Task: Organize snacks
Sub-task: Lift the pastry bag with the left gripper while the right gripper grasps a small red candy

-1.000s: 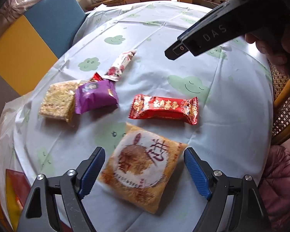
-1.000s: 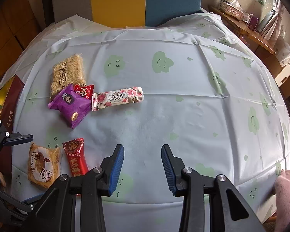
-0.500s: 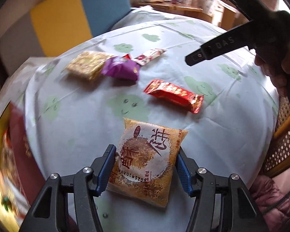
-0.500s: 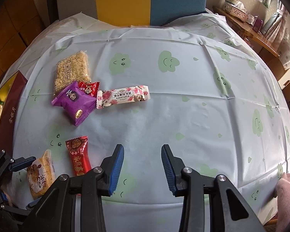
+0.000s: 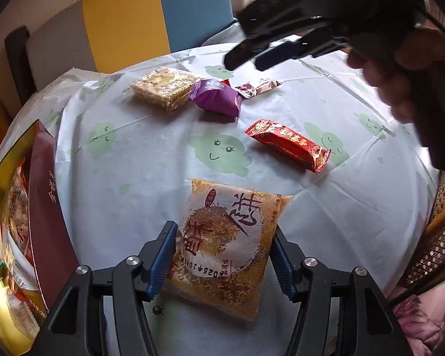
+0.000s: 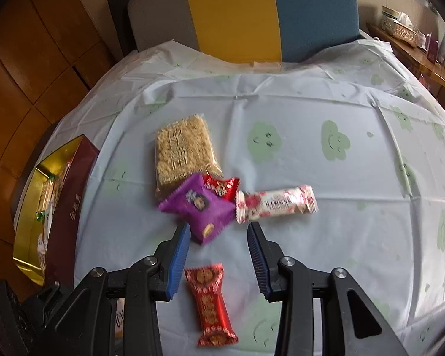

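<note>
Currently, left-wrist view: the left tongs (image 5: 222,252) clench the orange biscuit packet (image 5: 227,243) across its width, over the counter (image 5: 133,178).

Right-wrist view: the right tongs (image 6: 219,256) stand released; the red candy (image 6: 212,304) lies lengthwise beneath them, the nearer arm.

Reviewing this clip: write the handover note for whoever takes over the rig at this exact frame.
Left gripper: shut on the orange pastry packet, near table edge beside the maroon gift box.
Right gripper: open, empty, above the red candy bar.
On the tablecloth: rice cracker block, purple packet, small red candy, pink-white bar, clustered together.
Done: some snacks already lie in the box.
Left: box the pastry packet, probably, then the other five.
</note>
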`<move>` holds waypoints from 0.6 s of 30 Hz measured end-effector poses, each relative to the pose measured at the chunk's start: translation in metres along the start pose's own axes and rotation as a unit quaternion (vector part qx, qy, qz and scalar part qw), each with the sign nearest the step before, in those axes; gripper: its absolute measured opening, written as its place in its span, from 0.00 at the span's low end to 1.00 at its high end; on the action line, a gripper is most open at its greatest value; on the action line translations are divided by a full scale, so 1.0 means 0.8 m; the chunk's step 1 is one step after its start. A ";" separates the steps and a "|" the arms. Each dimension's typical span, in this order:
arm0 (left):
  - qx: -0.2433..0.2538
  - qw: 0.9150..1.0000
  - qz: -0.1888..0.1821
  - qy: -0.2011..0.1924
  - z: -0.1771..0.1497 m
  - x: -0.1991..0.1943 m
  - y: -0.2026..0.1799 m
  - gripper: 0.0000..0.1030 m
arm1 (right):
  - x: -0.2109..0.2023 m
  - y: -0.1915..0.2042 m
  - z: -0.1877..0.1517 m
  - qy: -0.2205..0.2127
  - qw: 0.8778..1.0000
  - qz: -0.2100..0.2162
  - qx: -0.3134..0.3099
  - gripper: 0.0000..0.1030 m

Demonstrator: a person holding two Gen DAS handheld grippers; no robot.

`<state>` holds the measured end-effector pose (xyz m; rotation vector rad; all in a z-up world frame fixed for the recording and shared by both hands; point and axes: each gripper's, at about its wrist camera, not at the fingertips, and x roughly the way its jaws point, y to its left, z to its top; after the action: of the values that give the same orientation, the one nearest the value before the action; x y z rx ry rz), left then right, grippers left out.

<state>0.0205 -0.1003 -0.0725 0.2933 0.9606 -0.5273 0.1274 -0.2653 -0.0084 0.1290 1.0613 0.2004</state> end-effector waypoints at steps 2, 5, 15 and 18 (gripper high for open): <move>-0.003 1.000 0.000 -0.002 -0.001 0.000 0.001 0.59 | 0.014 0.003 0.012 -0.006 1.000 0.012 -0.003 0.39; -0.006 1.000 0.000 -0.003 -0.001 0.000 0.001 0.60 | 0.031 0.003 0.022 -0.017 1.000 0.009 -0.003 0.39; -0.020 1.000 -0.002 -0.003 -0.001 0.001 0.006 0.60 | 0.068 0.017 0.006 0.075 0.988 0.135 -0.008 0.40; -0.022 1.000 -0.003 -0.004 -0.001 0.002 0.006 0.60 | 0.061 0.018 0.009 0.047 0.995 0.088 -0.022 0.40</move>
<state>0.0232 -0.0962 -0.0741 0.2486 0.9652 -0.5125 0.1554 -0.2407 -0.0441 0.1750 1.1385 0.3926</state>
